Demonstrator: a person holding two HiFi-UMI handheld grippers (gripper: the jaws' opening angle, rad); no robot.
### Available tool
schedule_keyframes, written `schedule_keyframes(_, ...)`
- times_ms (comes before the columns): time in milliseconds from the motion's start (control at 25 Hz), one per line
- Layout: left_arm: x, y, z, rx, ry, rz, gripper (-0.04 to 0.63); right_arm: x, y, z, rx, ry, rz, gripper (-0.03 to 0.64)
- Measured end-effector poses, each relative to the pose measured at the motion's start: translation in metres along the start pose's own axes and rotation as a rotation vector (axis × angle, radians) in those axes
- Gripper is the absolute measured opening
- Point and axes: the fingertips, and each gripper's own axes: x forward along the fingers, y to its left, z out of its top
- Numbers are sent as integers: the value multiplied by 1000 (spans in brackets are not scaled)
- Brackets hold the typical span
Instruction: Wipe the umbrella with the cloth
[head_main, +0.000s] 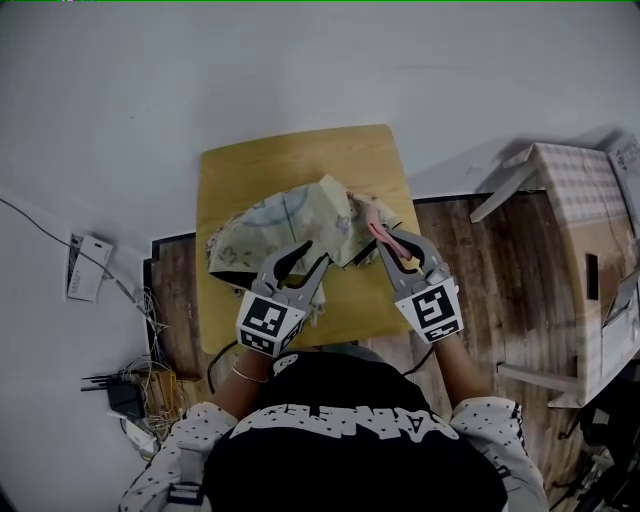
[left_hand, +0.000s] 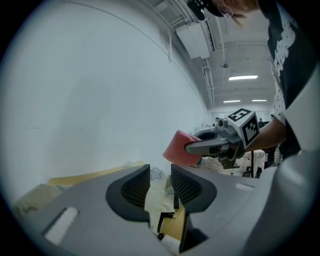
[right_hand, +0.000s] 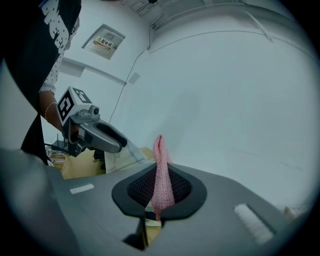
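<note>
Right tongs (head_main: 395, 245) clenched on cloth (right_hand: 161, 170); umbrella (head_main: 290, 225) lay at 10 o'clock, just beside. Left tongs (head_main: 312, 256) stood released, fabric between jaws, unpinched.

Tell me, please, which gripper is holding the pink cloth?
The right gripper: its jaws pinch the pink cloth; the left gripper has jaws apart around pale umbrella fabric.

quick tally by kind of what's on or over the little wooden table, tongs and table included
umbrella: 1
pink cloth: 1
tongs: 2, left tongs and right tongs
wooden table: 1
total: 5
</note>
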Motion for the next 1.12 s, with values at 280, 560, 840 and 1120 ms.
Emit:
schedule_keyframes(280,40,-17,-29,56,137,-13,164,-14,-11,-9,43,0,11,35)
schedule_keyframes(560,67,-17,-53,90,237,54,199,-32,-22,-22,59,21,-15,35)
schedule_keyframes(840,82,-9,-62,93,291,110,196,-49,-29,-32,88,38,-43,35)
schedule_keyframes(1120,72,9,-50,64,265,201,2,-54,-32,-39,111,54,-55,35)
